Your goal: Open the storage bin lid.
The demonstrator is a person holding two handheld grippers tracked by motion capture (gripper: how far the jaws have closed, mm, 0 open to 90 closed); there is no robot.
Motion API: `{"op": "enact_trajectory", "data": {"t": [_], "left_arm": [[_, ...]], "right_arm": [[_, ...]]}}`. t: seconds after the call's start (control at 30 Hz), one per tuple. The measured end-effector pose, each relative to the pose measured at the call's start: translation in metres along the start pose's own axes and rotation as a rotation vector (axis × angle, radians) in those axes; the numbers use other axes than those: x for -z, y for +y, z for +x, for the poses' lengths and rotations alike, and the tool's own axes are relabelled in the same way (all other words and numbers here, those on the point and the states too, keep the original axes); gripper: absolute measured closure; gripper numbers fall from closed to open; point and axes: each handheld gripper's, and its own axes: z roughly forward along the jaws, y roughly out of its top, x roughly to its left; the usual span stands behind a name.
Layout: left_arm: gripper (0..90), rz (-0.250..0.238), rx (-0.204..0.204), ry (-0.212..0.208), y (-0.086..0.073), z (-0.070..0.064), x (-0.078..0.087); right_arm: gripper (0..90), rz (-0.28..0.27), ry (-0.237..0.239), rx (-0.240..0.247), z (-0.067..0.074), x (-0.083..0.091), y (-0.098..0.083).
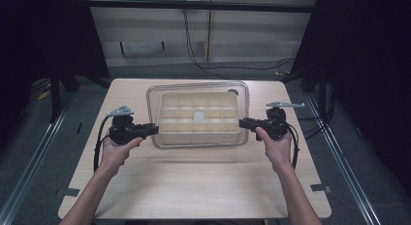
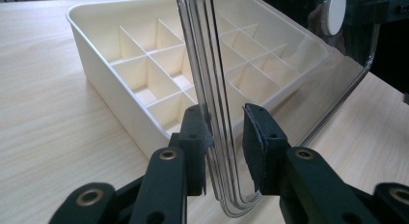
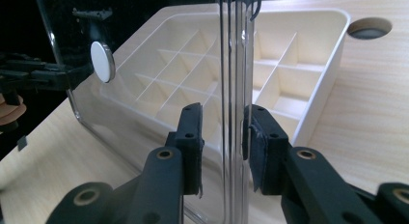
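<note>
Clear rectangular plastic lid (image 1: 198, 87) above cream compartmented plastic box (image 1: 199, 119) at table centre, pinched by left gripper (image 1: 154, 129) and right gripper (image 1: 244, 123). Keep level, move both together, lower squarely.

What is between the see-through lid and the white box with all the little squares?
Nothing visible. The clear lid hangs just above the cream divided box, held at its two ends by the left gripper and the right gripper. The compartments below look empty.

Clear lid's (image 2: 212, 89) top edge beyond the left gripper view's frame.
</note>
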Motion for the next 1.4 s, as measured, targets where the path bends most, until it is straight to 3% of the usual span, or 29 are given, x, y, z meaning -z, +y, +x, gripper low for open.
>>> {"op": "enact_trajectory", "data": {"t": [0.57,1.0,1.23,1.4], "left_arm": [[70.7,0.026,-0.035,-0.001,-0.008,-0.011,0.010],[70.6,0.036,-0.039,0.006,-0.016,-0.016,0.017],[71.1,0.033,-0.007,-0.016,-0.022,-0.018,0.022],[71.4,0.030,-0.029,-0.025,-0.022,-0.025,0.027]], "right_arm": [[69.4,0.017,-0.005,0.031,0.015,0.013,-0.009],[69.6,0.039,0.009,0.028,0.018,0.014,-0.020],[69.5,0.053,0.012,0.028,0.021,0.013,-0.025],[69.2,0.048,0.014,0.012,0.022,0.018,-0.028]]}}
